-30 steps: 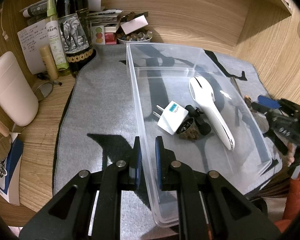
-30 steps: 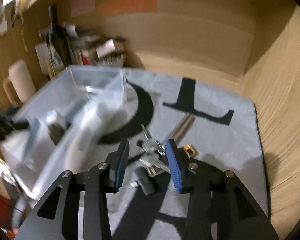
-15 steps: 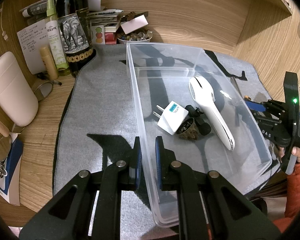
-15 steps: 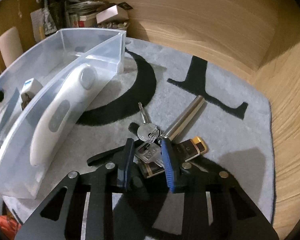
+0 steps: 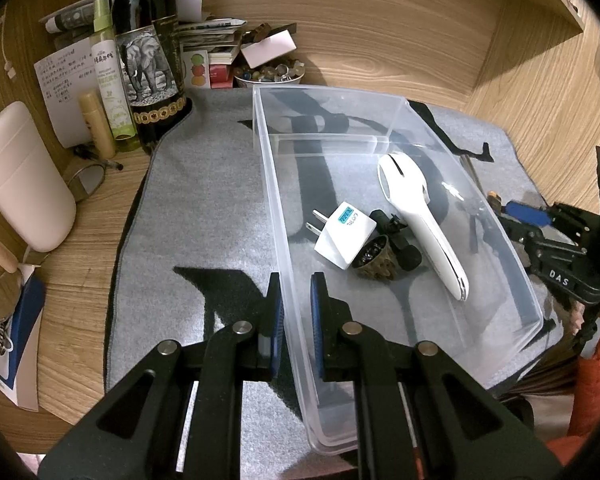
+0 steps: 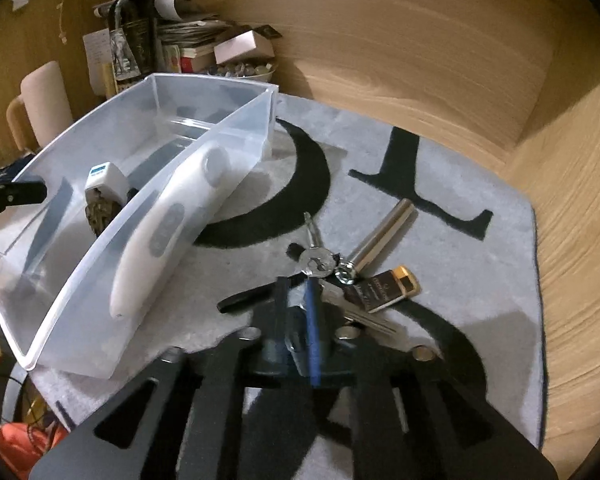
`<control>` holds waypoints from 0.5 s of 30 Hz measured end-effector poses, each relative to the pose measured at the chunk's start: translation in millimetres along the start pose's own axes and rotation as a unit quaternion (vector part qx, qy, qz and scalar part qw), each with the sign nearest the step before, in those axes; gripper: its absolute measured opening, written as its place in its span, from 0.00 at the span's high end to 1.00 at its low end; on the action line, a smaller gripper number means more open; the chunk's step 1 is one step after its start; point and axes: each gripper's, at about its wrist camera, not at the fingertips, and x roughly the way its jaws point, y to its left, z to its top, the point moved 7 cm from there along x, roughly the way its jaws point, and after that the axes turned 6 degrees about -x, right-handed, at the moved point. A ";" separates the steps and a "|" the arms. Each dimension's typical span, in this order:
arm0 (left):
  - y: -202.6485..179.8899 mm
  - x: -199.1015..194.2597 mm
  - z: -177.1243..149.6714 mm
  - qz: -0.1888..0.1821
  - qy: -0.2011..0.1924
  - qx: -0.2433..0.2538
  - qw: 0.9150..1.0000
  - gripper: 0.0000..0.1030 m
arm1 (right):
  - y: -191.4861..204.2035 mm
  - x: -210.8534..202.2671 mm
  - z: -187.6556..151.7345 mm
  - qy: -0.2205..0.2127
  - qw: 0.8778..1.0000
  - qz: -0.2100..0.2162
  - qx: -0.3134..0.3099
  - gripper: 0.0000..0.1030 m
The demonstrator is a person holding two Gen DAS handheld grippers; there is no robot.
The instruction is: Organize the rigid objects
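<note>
A clear plastic bin (image 5: 328,90) stands on the grey mat (image 5: 204,200). My left gripper (image 5: 297,304) is shut on its near left wall, one finger inside and one outside. In the bin lie a white handheld device (image 5: 420,224), a white plug adapter (image 5: 346,236) and a small dark bowl-shaped piece (image 5: 374,260). To the right of the bin (image 6: 80,292), my right gripper (image 6: 297,304) is shut on a bunch of keys (image 6: 318,261) on the mat. Just beyond the keys lie a silver metal tube (image 6: 384,234) and a black and gold lighter (image 6: 388,288).
A dark wine bottle (image 5: 152,68), a green spray bottle (image 5: 110,80), papers and a bowl of beads (image 5: 270,74) crowd the back left. A pale pink container (image 5: 20,184) stands at the left. Wooden walls close the back and right.
The right gripper's jaws narrowed from wide around the keys to shut on them, and its view steadied. The left gripper and the bin have not moved.
</note>
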 end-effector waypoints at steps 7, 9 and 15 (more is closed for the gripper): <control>-0.6 0.9 -0.5 -0.002 0.000 -0.001 1.000 0.90 | -1.2 22.5 -2.0 0.027 0.999 -0.016 -0.022 0.59; 0.0 0.7 -0.6 -0.002 0.000 -0.001 1.000 0.90 | -3.4 29.2 -2.3 0.034 0.999 -0.018 -0.019 0.60; -0.7 1.1 -0.5 -0.002 -0.001 -0.003 1.000 0.90 | -26.7 27.0 5.7 0.021 0.999 -0.012 0.037 0.59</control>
